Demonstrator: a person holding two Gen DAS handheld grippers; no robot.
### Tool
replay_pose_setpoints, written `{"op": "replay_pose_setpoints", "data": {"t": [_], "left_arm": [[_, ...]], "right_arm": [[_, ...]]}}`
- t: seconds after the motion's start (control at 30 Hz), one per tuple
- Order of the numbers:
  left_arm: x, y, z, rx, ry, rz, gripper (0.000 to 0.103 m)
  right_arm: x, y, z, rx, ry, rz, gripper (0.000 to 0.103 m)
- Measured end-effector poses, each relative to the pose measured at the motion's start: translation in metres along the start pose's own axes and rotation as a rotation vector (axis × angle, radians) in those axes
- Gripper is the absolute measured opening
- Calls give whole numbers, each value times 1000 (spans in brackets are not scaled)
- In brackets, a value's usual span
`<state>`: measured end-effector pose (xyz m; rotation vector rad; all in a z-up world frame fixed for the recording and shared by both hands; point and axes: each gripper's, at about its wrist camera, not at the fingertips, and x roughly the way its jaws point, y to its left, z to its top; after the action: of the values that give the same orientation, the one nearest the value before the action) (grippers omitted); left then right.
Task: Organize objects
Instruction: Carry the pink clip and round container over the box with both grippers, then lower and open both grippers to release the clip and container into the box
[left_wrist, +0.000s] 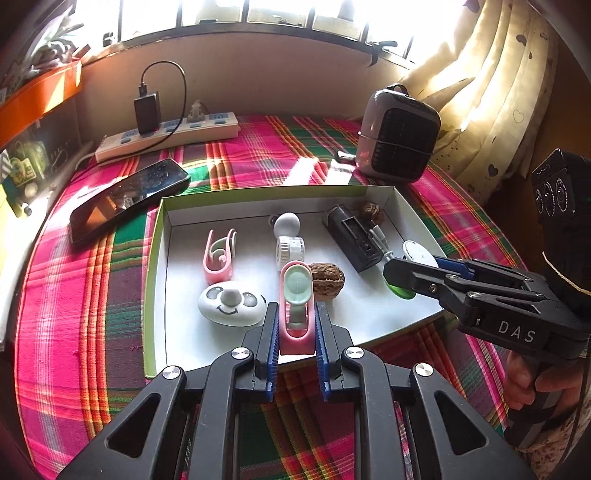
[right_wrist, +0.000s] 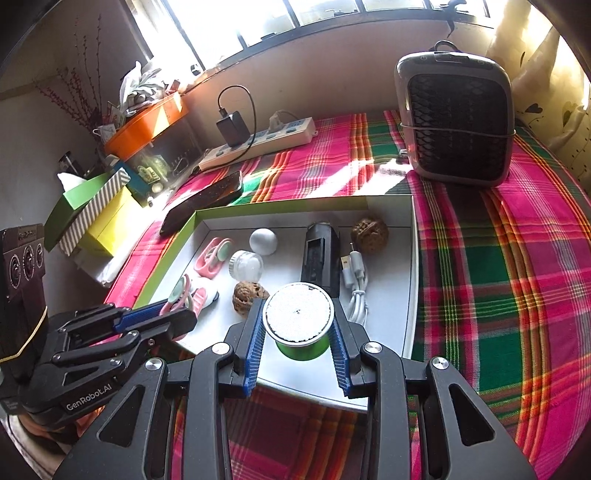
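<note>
Both tongs are loaded over the near edge of the white tray (left_wrist: 162, 280), which sits on a plaid-covered surface (left_wrist: 92, 295). The left tongs (left_wrist: 295, 325) are clamped on a pink clip (left_wrist: 295, 291) with a mint pad, held just above the tray's near edge. The right tongs (right_wrist: 297, 328) are squeezed on a green spool (right_wrist: 298, 321) with a white top, over the tray's near right part. In the tray: a second pink clip (left_wrist: 219, 254) at left, a smiley-face thing (left_wrist: 231, 302) near it, two walnuts (left_wrist: 327, 277), a white ball (left_wrist: 286, 221), a little jar (left_wrist: 290, 249), a black box (left_wrist: 352, 236) and a white cable (right_wrist: 356, 291). The ball may be a knob, hard to say. Far off: phone (left_wrist: 125, 195), power strip (left_wrist: 166, 136), small heater (left_wrist: 399, 133).
</note>
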<state>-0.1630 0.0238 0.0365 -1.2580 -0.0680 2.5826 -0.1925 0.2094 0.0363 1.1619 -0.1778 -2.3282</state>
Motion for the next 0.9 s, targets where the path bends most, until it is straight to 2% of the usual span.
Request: {"op": "replay_pose_setpoints", "data": {"t": [0.2,0.6,0.9], "left_arm": [[11,-1,1,0,25,-7,16],[21,2,2,-16,40,-6,16],[23,3,3,-20,46,-1,16]], "right_arm": [[8,1,0,-26,18,-25,34],[15,13,-6,-132,15,-136,34],[15,16,-7,-142,16,-143,34]]}}
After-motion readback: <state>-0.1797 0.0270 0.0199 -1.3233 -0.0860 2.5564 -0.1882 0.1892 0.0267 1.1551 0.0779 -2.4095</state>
